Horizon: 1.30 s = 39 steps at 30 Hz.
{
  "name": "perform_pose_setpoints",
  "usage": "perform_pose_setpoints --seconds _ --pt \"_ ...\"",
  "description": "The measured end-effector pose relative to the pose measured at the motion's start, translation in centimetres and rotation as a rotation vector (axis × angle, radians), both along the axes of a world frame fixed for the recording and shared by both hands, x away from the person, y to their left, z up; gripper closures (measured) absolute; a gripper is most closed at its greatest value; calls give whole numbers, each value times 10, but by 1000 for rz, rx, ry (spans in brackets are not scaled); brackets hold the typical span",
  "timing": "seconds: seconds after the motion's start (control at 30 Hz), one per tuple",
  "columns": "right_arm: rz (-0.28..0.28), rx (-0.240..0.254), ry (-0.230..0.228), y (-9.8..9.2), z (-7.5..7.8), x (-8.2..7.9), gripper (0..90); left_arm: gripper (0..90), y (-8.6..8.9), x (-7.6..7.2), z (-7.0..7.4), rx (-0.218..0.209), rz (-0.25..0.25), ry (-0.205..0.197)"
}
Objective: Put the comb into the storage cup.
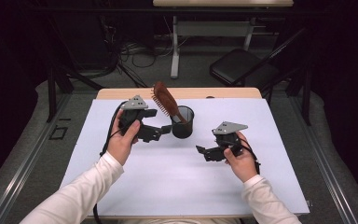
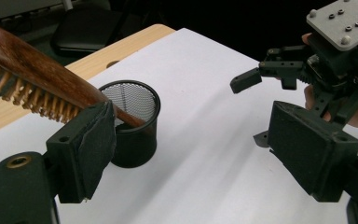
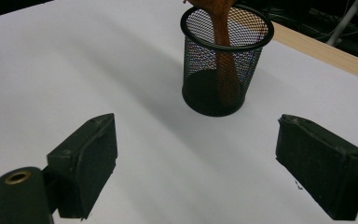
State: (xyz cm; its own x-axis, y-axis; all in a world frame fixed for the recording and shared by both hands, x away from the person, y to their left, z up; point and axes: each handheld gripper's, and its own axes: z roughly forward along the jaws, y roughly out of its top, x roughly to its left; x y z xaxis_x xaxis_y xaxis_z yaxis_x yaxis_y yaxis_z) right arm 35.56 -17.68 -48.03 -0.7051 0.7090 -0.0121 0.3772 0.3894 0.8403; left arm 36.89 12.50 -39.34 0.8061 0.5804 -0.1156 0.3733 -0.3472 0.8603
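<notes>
A black mesh cup [image 1: 182, 122] stands on the white mat. A brown wooden hairbrush [image 1: 164, 100] leans in it, handle down and bristled head up to the left. My left gripper [image 1: 161, 122] hovers just left of the cup. In the left gripper view its jaws [image 2: 191, 121] stand wide apart with nothing between them, and the hairbrush [image 2: 32, 70] passes behind the left jaw into the cup [image 2: 135, 135]. My right gripper [image 1: 205, 145] is held lower right of the cup, open [image 3: 196, 126] and pointed at the cup [image 3: 221, 70], where the brush handle [image 3: 223, 51] shows through the mesh.
The white mat [image 1: 168, 177] covers most of a wooden table [image 1: 121, 93]. A black chair [image 1: 242, 65] and cables lie on the floor beyond the far edge. The right gripper [image 2: 307, 70] and its hand appear in the left gripper view at upper right.
</notes>
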Motion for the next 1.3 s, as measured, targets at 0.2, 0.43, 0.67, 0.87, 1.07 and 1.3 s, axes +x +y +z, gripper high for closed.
perform_pose_setpoints --seconds 0.2,0.43,0.67,0.87,1.07,1.3 --pt "5 -9 -4 2 0 -1 124 158 4 -6 -8 -7 0 9" --pt "13 -11 -5 5 2 -5 124 158 14 -16 -21 -34 -10 6" --pt "23 -5 5 10 4 -6 124 158 26 -27 -35 -47 3 14" --pt "29 -24 -4 11 5 -13 124 158 36 -37 -48 -45 4 22" --pt "30 -36 -12 6 5 -21 124 158 48 -44 -59 -49 28 18" --pt "10 -55 -17 -4 -2 -29 124 158 68 -50 -72 -68 82 24"
